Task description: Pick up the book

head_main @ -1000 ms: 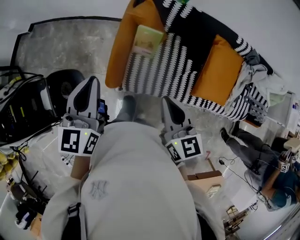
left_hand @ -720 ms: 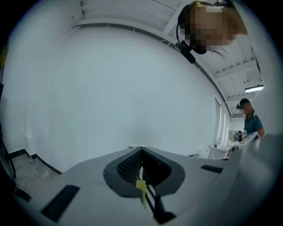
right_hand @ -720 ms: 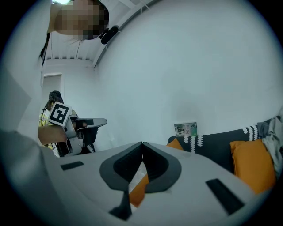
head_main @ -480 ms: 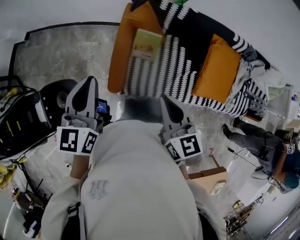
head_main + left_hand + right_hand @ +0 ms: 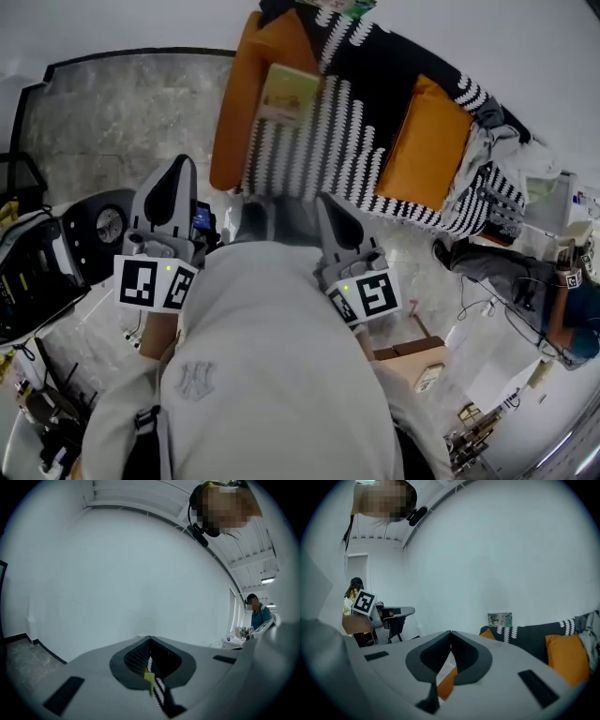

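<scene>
Both tongs sit low in the head view, held out in front of the person's pale top. The left tongs (image 5: 176, 178) and the right tongs (image 5: 330, 208) both point toward the sofa (image 5: 375, 75). The book (image 5: 289, 92) lies flat on the seat at the sofa's left end, partly on an orange cushion (image 5: 234, 122) and partly on the striped throw (image 5: 319, 150). It is well apart from both tongs, so the reach is not yet made.

The left gripper view shows those tongs clenched tip to tip with nothing gripped. A sliver of yellow-green, probably the book, and a strip of the throw show through the gap behind the tips, so this pair looks roughly lined up with it.

The right gripper view shows the right tongs clenched and empty as well. Orange cushion fabric is visible through their window, and a second orange cushion (image 5: 565, 658) sits off to the right.

To do the pickup well, I would release one pair before it arrives. I would bring it in low along the seat and aim for a free edge of the book rather than its face. The cushion will likely give under pressure, so one jaw should slide under the cover before clamping, without catching the throw.
</scene>
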A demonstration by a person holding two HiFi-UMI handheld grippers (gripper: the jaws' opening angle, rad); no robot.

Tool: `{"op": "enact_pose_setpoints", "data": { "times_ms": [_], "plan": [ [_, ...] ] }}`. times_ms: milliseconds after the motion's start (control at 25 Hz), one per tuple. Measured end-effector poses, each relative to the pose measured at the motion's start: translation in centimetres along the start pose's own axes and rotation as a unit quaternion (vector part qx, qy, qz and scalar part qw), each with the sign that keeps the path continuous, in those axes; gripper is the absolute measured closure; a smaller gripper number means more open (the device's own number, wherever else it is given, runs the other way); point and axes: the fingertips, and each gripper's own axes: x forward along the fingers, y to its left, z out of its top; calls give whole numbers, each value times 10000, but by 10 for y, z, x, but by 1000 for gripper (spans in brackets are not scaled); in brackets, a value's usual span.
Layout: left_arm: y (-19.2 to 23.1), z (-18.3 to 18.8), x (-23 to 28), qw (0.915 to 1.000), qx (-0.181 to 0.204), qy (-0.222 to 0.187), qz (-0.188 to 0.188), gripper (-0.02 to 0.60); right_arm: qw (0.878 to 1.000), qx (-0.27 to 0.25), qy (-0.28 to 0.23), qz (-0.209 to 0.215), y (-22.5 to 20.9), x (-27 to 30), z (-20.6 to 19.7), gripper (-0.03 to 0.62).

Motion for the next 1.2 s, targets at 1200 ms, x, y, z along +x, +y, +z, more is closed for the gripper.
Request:
{"op": "enact_pose_setpoints", "data": {
  "times_ms": [1200],
  "plan": [
    [-66, 24, 120, 9958, 400, -147, 807, 572, 9956, 134, -75, 925, -153, 50, 35, 576]
  ]
}}
